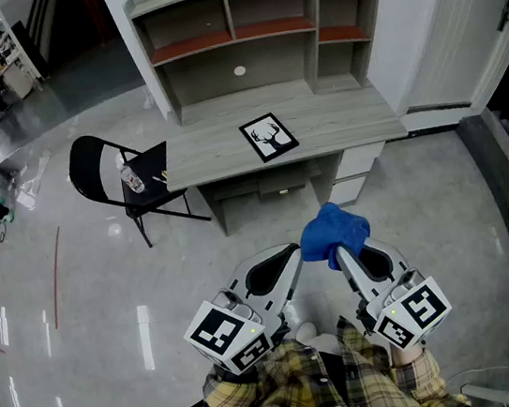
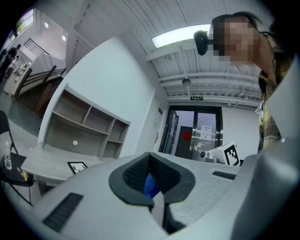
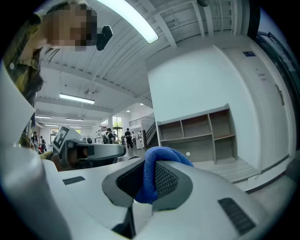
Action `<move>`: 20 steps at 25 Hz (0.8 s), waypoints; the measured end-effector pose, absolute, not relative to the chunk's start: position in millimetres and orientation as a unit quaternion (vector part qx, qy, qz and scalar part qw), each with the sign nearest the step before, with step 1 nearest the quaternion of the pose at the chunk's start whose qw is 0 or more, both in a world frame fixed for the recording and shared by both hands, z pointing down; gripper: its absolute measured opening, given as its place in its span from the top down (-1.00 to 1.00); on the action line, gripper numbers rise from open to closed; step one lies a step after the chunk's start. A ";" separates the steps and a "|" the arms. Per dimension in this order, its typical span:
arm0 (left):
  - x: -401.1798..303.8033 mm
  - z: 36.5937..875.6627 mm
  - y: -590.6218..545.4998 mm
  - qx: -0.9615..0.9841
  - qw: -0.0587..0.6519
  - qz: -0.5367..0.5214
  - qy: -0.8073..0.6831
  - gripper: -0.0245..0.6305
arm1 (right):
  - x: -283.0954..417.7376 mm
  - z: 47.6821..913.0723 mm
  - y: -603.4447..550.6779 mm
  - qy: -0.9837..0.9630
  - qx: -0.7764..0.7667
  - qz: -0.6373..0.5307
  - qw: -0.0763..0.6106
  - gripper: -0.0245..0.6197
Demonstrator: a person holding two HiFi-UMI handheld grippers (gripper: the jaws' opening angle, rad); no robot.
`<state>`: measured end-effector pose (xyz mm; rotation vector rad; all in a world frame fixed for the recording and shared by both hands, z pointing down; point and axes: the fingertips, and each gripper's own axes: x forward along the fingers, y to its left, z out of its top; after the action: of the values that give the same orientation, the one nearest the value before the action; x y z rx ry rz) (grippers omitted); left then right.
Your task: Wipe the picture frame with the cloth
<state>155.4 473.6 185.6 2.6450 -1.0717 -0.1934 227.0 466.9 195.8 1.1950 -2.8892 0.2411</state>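
Cloth (image 1: 333, 232) sits clamped in right claw (image 1: 341, 253); left claw (image 1: 294, 252) closed; picture frame (image 1: 269, 137) on desk (image 1: 346, 118).

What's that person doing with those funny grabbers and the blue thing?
A person holding two grippers stands facing a desk. The right gripper is clamped on a blue cloth; the left gripper is shut beside it. The picture frame lies flat on the desk, not yet touched by the cloth.
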 end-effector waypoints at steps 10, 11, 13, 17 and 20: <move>158.4 180.9 484.0 0.917 0.133 -0.069 -0.368 0.91 | 235.8 188.9 480.8 -0.917 0.390 0.078 -0.019 0.78; 159.4 181.3 484.7 0.917 0.134 -0.068 -0.369 0.91 | 238.4 189.4 481.4 -0.917 0.391 0.079 -0.020 0.77; 159.9 183.1 486.1 0.916 0.136 -0.068 -0.370 0.91 | 242.4 191.8 481.8 -0.915 0.394 0.083 -0.022 0.78; 156.5 188.7 479.6 0.914 0.143 -0.063 -0.374 0.91 | 243.5 199.4 473.0 -0.912 0.398 0.099 -0.023 0.77; 150.7 194.4 463.9 0.914 0.148 -0.062 -0.374 0.91 | 237.0 206.2 458.3 -0.912 0.396 0.108 -0.019 0.77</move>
<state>150.7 463.9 194.4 2.6286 -1.0749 -0.1773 237.0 458.3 206.2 1.2586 -2.9005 0.3422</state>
